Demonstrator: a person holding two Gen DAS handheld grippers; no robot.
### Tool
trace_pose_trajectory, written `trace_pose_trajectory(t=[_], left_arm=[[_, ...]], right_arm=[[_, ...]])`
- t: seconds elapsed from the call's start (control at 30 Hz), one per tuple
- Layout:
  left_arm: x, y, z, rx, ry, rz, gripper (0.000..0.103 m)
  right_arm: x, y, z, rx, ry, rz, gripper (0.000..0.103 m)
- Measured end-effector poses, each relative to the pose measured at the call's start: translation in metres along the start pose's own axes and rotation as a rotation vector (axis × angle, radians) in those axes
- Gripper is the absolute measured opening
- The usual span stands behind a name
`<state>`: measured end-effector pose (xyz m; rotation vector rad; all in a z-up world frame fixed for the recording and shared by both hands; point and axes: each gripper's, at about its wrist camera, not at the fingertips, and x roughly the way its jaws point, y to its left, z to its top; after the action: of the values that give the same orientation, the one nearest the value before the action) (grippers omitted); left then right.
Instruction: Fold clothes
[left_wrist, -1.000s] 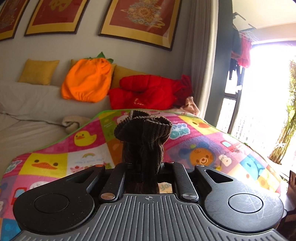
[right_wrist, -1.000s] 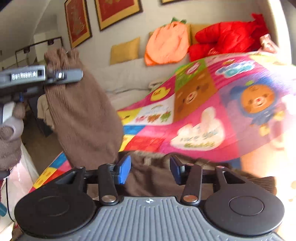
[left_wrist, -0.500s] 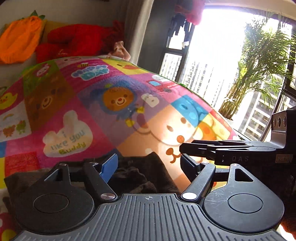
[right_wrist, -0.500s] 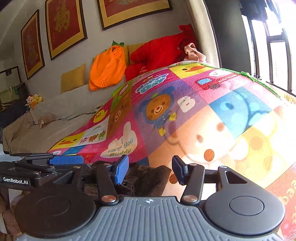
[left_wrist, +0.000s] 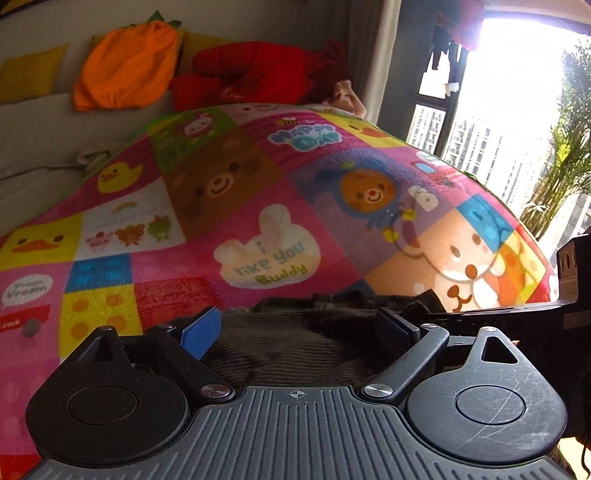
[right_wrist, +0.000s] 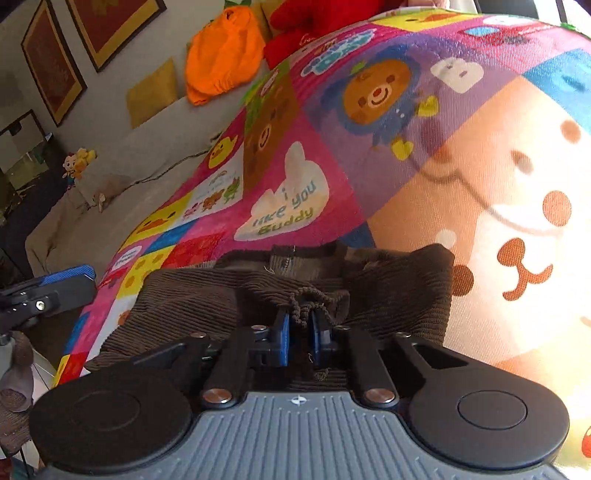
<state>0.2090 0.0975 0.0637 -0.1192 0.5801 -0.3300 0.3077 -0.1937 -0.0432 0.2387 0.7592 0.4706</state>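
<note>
The brown ribbed knitted garment (right_wrist: 258, 295) was laid on the colourful cartoon play mat (right_wrist: 369, 166). A bunched bit was pinched by the right hand-held gripper (right_wrist: 300, 332); the left hand-held gripper (left_wrist: 299, 328), at nine o'clock, was spread wide. That small pinch could slip if pulled.

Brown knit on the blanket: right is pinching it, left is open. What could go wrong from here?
1. The right hand-held gripper pinches only a small bunched tuft of the brown knit garment; a pull might slip it free or stretch it.
2. The left hand-held gripper is open over it, so a lift would likely drag the garment lopsided across the blanket.
</note>
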Motion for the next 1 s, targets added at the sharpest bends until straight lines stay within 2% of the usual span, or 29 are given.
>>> trace_pose_trajectory(t=[0.1,0.23,0.3,0.37,0.43,0.5,0.57,0.67,0.7,0.87,0.9,0.93,0.97,1.0], left_arm=[[0.002,0.004,-0.003,-0.001,0.006,-0.005,0.095],[0.013,0.014,-0.010,-0.004,0.042,-0.004,0.096],[0.020,0.026,-0.011,-0.017,0.068,0.024,0.096],[0.022,0.044,-0.010,-0.045,0.089,0.059,0.096],[0.026,0.065,-0.007,-0.101,0.124,0.059,0.096],[0.036,0.086,-0.005,-0.185,0.179,0.029,0.096],[0.048,0.105,-0.005,-0.274,0.238,-0.015,0.096],[0.071,0.118,-0.008,-0.365,0.277,-0.059,0.096],[0.076,0.118,-0.008,-0.371,0.273,-0.061,0.095],[0.098,0.102,-0.003,-0.327,0.229,-0.051,0.088],[0.101,0.099,-0.002,-0.312,0.235,-0.047,0.076],[0.101,0.097,-0.002,-0.312,0.245,-0.048,0.048],[0.100,0.097,-0.002,-0.324,0.257,-0.053,0.034],[0.094,0.095,-0.001,-0.326,0.255,-0.058,0.024]], right_arm=[[-0.025,0.003,0.005,-0.029,-0.051,-0.011,0.008],[-0.027,-0.002,-0.010,-0.089,0.005,-0.111,0.008],[-0.017,-0.009,-0.023,-0.149,0.051,-0.196,0.008],[-0.015,-0.017,-0.027,-0.156,0.056,-0.212,0.009],[-0.025,-0.029,-0.017,-0.095,0.021,-0.187,0.019],[-0.034,-0.043,-0.003,-0.040,-0.032,-0.185,0.048],[-0.032,-0.060,0.011,0.018,-0.045,-0.186,0.050],[-0.009,-0.082,0.022,0.088,0.003,-0.180,0.050],[0.000,-0.087,0.024,0.111,0.018,-0.177,0.050],[0.029,-0.095,0.035,0.206,0.026,-0.036,0.050],[0.035,-0.092,0.037,0.212,0.036,-0.003,0.045],[0.039,-0.087,0.037,0.198,0.055,0.009,0.037],[0.043,-0.081,0.038,0.179,0.069,0.018,0.019],[0.040,-0.072,0.038,0.142,0.065,0.008,0.016]])
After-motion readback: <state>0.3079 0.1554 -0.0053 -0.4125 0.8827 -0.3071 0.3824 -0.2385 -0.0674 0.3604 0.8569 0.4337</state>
